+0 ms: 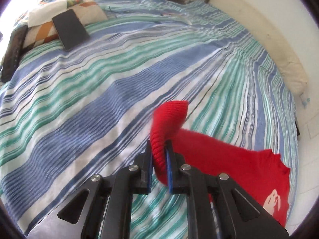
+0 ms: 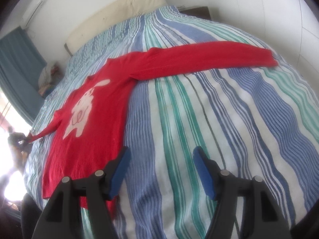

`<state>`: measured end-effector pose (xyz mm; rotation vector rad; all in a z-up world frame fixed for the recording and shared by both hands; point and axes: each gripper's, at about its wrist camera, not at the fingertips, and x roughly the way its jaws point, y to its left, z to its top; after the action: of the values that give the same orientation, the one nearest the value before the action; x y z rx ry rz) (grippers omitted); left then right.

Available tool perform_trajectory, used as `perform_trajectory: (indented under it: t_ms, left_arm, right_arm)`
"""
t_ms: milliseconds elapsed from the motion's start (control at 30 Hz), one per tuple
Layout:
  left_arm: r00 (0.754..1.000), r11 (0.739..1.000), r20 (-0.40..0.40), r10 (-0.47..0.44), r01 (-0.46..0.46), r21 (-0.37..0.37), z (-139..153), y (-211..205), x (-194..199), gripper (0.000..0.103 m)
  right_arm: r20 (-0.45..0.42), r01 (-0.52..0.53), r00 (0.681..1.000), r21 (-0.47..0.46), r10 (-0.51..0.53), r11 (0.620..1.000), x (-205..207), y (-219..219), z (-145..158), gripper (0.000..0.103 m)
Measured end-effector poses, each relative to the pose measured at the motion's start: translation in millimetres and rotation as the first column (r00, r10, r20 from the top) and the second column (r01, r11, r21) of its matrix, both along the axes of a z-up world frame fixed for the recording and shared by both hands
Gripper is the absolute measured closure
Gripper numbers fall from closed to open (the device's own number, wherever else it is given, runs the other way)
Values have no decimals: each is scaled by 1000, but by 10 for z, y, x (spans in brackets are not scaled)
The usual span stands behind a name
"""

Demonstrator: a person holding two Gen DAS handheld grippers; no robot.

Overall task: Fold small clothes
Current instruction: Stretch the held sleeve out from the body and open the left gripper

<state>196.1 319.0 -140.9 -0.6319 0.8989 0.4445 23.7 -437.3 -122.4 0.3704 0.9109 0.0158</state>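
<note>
A small red sweater (image 2: 93,107) with a white rabbit picture lies face up on the striped bed (image 2: 199,119). Its far sleeve (image 2: 209,56) stretches flat to the right. My left gripper (image 1: 159,159) is shut on the ribbed cuff (image 1: 165,123) of the other sleeve and holds it lifted off the bed; the sweater body (image 1: 239,169) lies to its right. My right gripper (image 2: 161,171) is open and empty, hovering above the bed just right of the sweater's bottom hem.
A patterned pillow (image 1: 65,14) with a dark flat tablet-like slab (image 1: 69,28) on it lies at the far left of the bed. A cream headboard (image 2: 119,14) backs the bed. A blue curtain (image 2: 16,67) hangs by a bright window.
</note>
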Motion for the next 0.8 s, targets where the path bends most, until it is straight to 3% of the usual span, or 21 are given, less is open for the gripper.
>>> perform_trajectory:
  t_ms: [200,333,500,600,800]
  left_arm:
    - [998,997,-9,69,-69,-45,-312,57,-292,94]
    - [993,980,18,120,-115,-164,-509,219,-437,94]
    - [976,923,76,206,-168,-346,-570,476,-626,86]
    - [970,928,54,239,-211,-306,-506,579,-722,86]
    - [982,966,-5,191,-189,-176,-337,598,-775,89]
  right_arm:
    - [-29,3,1000,-26,-4,1000,17,4,-76,38]
    - [-44,-3,999,-30,2,1000,28,13,-113,38]
    - [-40,-22,999,-43,20,999,22,65,-105,38]
    - [-38,-25,999,-40,23,999,11,73,-100,38]
    - [-33,-34,999,-37,33,999,20,107,-90,38]
